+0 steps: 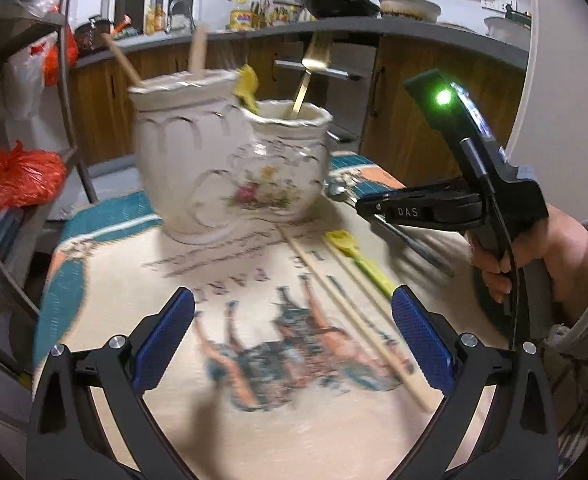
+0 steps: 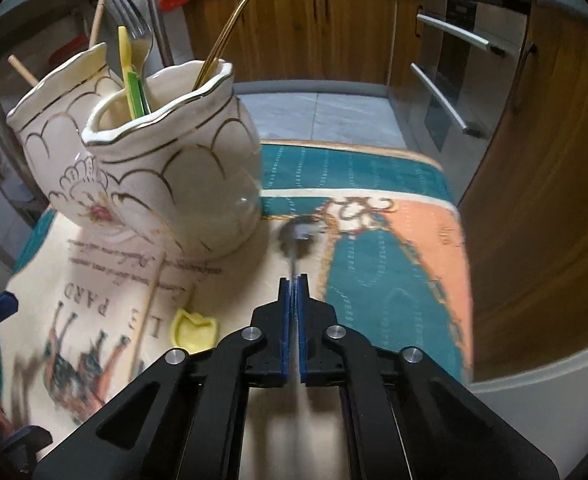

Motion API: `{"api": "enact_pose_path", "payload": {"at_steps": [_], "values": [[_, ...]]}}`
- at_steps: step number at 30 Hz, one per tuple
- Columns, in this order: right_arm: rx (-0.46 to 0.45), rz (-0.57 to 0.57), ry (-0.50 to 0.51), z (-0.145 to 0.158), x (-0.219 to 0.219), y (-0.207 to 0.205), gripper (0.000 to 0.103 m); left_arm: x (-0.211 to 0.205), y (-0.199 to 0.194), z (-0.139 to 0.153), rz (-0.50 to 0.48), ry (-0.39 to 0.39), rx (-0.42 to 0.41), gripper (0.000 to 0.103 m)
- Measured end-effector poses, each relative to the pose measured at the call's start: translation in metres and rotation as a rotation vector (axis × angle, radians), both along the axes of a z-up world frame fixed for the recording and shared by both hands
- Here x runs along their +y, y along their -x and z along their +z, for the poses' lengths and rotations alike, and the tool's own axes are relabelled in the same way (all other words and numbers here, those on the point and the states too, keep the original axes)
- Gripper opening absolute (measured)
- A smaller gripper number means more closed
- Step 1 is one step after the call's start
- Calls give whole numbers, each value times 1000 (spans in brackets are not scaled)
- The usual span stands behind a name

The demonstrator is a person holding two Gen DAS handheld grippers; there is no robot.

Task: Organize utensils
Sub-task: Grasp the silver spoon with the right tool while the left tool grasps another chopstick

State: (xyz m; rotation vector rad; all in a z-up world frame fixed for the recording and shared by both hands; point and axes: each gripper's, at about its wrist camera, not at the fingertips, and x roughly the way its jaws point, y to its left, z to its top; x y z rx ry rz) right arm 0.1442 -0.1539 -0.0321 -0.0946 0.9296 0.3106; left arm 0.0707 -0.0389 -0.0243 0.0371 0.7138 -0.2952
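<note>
My right gripper (image 2: 293, 280) is clamping its fingers (image 2: 284, 320) on the handle of a spoon (image 2: 300, 232), whose bowl is lying on the cloth (image 2: 374, 184) toward the desk's far right corner, just beside the near vase (image 2: 182, 184). My left gripper (image 1: 292, 320) is hovering with fingers (image 1: 166, 336) spread wide, holding nothing. A gold fork (image 2: 230, 28) is standing in the near vase. A chopstick (image 1: 358, 320) and a yellow scoop (image 1: 358, 260) are lying on the cloth.
</note>
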Motion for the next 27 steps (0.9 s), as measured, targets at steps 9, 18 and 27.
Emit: {"api": "enact_pose_path", "payload": {"at_steps": [9,18,27], "values": [[-7,66,-22,0,-19,32,4,-41,-11,-26,-30,-117,133,43],[34,117,-100,-1,-22,55,4,-29,-5,-21,-157,-230,175,11],[42,150,-52,-2,-13,70,5,7,-1,-15,-154,-235,221,11]]}}
